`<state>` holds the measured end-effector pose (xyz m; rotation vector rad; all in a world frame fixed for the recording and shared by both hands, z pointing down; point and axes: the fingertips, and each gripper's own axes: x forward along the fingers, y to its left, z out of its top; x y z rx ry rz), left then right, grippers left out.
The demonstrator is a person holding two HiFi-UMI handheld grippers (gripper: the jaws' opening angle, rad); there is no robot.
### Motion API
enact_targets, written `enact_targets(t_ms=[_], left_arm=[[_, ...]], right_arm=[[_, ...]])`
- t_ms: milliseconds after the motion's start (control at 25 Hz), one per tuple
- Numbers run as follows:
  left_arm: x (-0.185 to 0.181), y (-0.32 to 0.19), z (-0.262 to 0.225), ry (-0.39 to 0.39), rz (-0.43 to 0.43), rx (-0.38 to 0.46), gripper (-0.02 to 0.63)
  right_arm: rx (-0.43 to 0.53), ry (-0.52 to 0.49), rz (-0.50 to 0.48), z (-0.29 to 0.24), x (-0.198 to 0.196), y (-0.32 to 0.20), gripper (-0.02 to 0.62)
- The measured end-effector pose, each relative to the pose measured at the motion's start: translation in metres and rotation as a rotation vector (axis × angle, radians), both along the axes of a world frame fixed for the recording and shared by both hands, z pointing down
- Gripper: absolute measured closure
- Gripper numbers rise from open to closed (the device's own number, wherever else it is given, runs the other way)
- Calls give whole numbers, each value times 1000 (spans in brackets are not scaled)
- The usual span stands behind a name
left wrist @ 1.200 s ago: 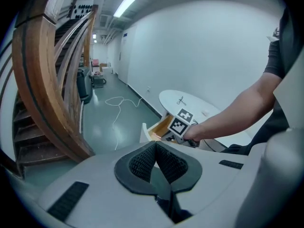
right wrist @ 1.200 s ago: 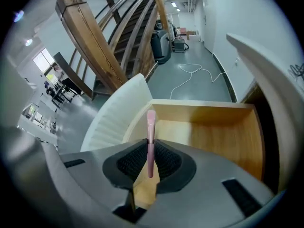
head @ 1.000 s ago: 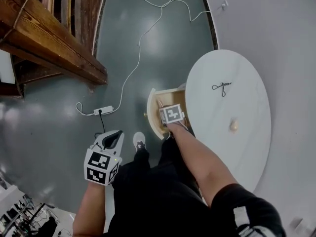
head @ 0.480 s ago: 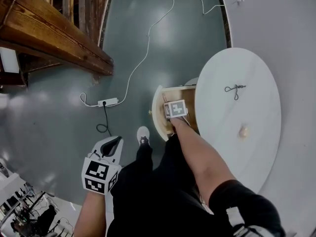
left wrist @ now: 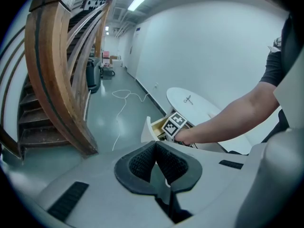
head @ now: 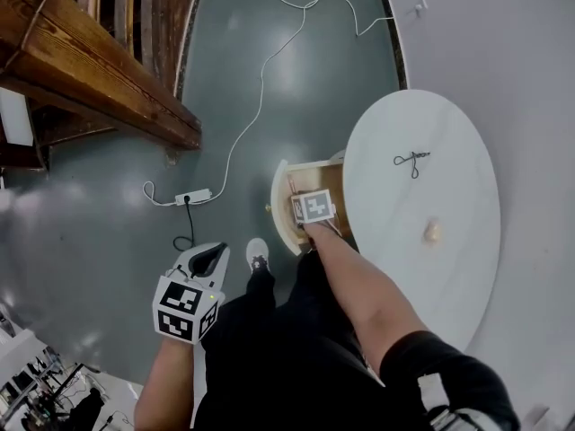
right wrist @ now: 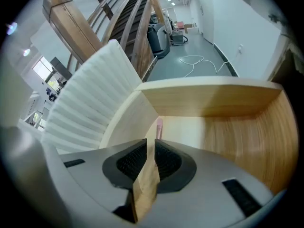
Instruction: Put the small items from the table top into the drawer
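My right gripper (head: 314,206) reaches down into the open wooden drawer (head: 286,206) under the white oval table top (head: 449,277). In the right gripper view a thin light wooden piece (right wrist: 147,179) stands between its pads while the jaws are opening slightly. A small pink item (right wrist: 159,126) lies on the drawer floor just ahead. A dark scissor-like item (head: 411,159) and a small beige item (head: 432,232) lie on the table top. My left gripper (head: 208,260) hangs over the floor at the left, shut and empty.
A white cable and power strip (head: 193,197) run across the grey floor left of the drawer. A wooden staircase (head: 99,70) fills the upper left. The person's shoe (head: 256,257) and dark trousers are below the drawer. A white wall borders the table on the right.
The head view swung slightly and came back. My right gripper stays inside the drawer; the left gripper stays low over the floor.
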<state>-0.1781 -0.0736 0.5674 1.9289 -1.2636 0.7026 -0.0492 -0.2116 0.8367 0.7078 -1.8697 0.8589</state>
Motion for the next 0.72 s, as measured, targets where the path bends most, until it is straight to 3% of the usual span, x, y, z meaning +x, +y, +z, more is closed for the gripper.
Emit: enact_targets(t_ms=[320,720], left_arm=[[4,-19,-21,-3,49,89,591],[27,-27,-42,69,115,153,591]], right_arm=[[140,-131,21,-94,-1,10,588],[275,-329,35,-225,-1,37,588]])
